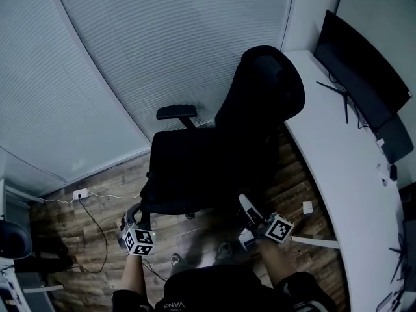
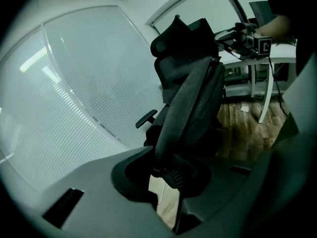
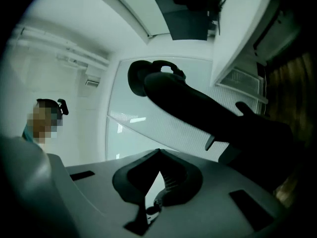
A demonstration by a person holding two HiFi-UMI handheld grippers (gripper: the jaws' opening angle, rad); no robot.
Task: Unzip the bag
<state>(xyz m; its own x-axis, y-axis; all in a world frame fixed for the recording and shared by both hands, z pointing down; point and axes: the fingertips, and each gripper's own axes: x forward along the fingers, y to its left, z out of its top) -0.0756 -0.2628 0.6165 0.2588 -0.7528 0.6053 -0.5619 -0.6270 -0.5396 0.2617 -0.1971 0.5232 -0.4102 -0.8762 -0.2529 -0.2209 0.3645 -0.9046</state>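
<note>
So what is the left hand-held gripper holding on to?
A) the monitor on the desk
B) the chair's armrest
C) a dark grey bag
C: in the left gripper view, the left hand-held gripper has its jaws clamped on the lower end of the dark grey bag.

The office chair stands close ahead of both grippers, blocking forward reach. The tabletop walls off the right gripper's right; the floor left of the left gripper lies open.
</note>
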